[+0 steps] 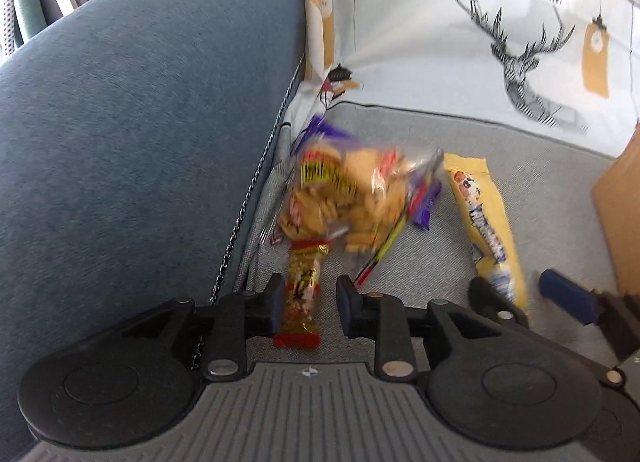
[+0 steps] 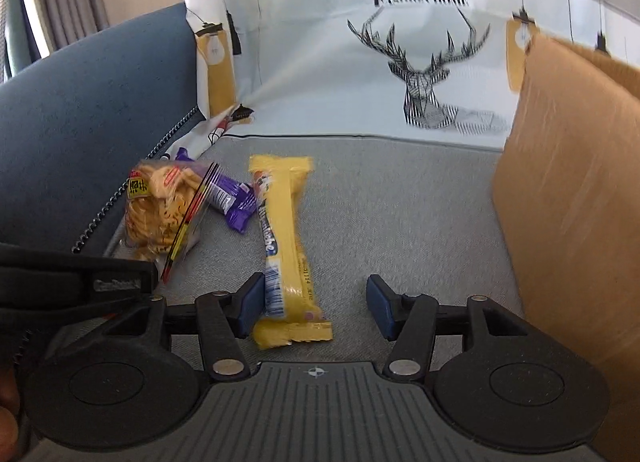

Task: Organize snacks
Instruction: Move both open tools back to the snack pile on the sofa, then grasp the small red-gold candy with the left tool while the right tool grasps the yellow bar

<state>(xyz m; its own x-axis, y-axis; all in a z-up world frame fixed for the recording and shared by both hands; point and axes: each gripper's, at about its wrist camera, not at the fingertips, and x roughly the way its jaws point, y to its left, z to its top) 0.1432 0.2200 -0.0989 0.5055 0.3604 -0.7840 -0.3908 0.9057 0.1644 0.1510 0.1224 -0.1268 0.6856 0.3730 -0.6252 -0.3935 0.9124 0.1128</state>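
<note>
A red and gold snack bar (image 1: 302,294) lies on the grey seat (image 1: 420,262) between the fingers of my left gripper (image 1: 310,302). The jaws stand open: the left pad is against the bar and the right pad is apart from it. Just beyond sit a clear bag of crackers (image 1: 344,198) and purple wrappers (image 1: 424,198). A long yellow pack (image 2: 286,246) lies between the fingers of my right gripper (image 2: 316,304), which is open. The pack's near end rests beside the left pad, with a wide gap to the right pad.
A blue cushion (image 1: 140,122) rises on the left, with a spiral cord along its edge. A deer-print cloth (image 2: 420,74) covers the back. A cardboard box (image 2: 568,198) stands at the right. The left gripper's body (image 2: 80,286) shows at the right view's left edge.
</note>
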